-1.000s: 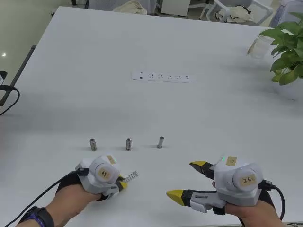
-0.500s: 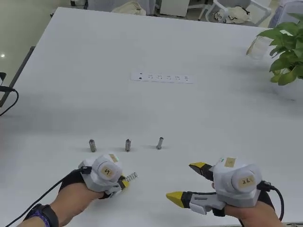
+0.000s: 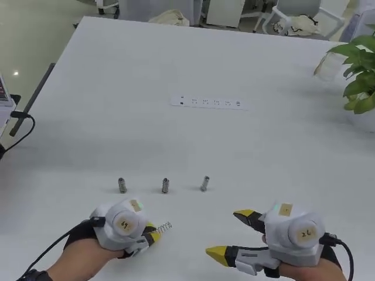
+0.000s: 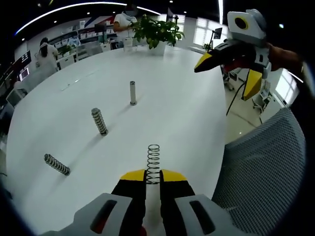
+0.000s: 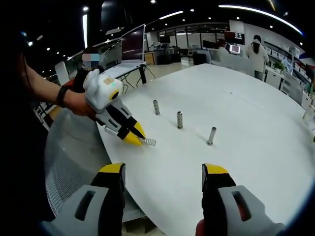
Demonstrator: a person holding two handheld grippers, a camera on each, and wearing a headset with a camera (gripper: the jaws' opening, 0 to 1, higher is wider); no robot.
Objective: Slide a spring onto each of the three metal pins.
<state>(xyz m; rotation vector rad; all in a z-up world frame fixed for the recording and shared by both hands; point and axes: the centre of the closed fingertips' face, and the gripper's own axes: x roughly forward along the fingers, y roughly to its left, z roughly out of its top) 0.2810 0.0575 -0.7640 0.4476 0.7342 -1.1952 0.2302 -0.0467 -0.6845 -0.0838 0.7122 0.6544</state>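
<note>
Still had left tool [image 3: 153, 230] pinched shut on spring [image 3: 164, 226], low over table [image 3: 246, 152], short of bare right pin [image 3: 204, 183]. Kept right tool [image 3: 229, 234] wide open, empty. Already sprung: left pin [image 3: 122, 185], middle pin [image 3: 165, 185]. Barely moved since earlier; mostly camera shift.

**Three pins in a row, grippers in front**

On the table [image 3: 263, 152], the left pin [image 3: 122, 181], middle pin [image 3: 165, 182] and right pin [image 3: 204, 184] stand in a row. The first spring [image 4: 56, 164] is on the left pin, the second spring [image 4: 99, 121] on the middle pin. The power strip [image 3: 208, 103] lies behind the row, the plant [image 3: 358, 82] far right. In front, the left gripper [image 3: 153, 232] grips the third spring [image 3: 164, 226]; the right gripper [image 3: 225, 233] is well to its right.
</note>
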